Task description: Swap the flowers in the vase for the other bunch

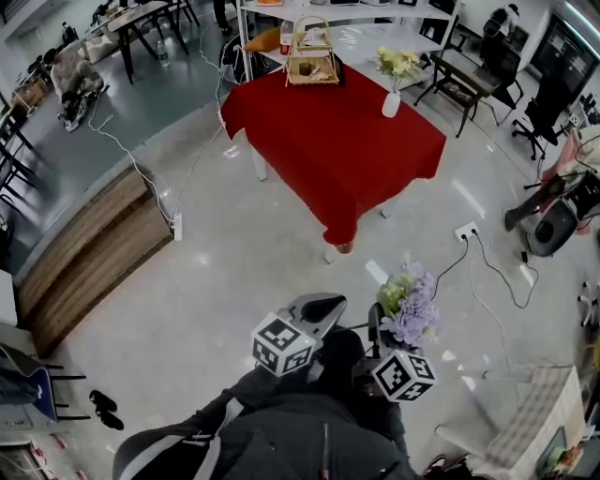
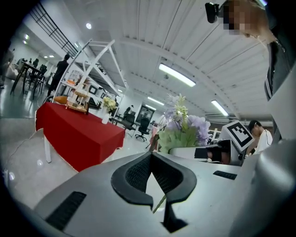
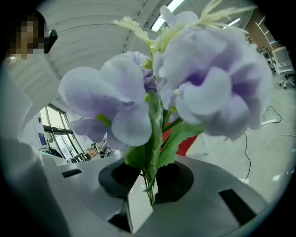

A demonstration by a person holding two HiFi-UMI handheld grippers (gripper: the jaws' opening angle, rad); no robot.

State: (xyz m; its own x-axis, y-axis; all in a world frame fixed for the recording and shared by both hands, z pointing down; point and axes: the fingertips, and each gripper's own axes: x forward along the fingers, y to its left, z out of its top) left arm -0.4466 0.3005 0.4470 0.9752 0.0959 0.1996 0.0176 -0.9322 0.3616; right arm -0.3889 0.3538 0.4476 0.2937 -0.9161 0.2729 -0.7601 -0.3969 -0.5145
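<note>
A white vase (image 1: 391, 103) with yellow flowers (image 1: 397, 63) stands on the red-clothed table (image 1: 328, 150), near its far right corner; they also appear small in the left gripper view as the vase (image 2: 106, 119) and flowers (image 2: 109, 103). My right gripper (image 1: 382, 330) (image 3: 150, 185) is shut on the green stems of a purple flower bunch (image 1: 410, 305) (image 3: 185, 88), held upright well short of the table. My left gripper (image 1: 322, 306) (image 2: 152, 157) is beside it, jaws shut; a thin green sliver shows in the slit, and I cannot tell what it is. The purple bunch (image 2: 185, 129) rises just right of it.
A wire basket (image 1: 312, 56) sits at the table's far edge, before a white shelf unit (image 1: 337, 11). Cables and a power strip (image 1: 466, 231) lie on the floor to the right, another cable (image 1: 141, 169) to the left. Office chairs (image 1: 487, 70) stand back right, a wooden platform (image 1: 89, 253) at left.
</note>
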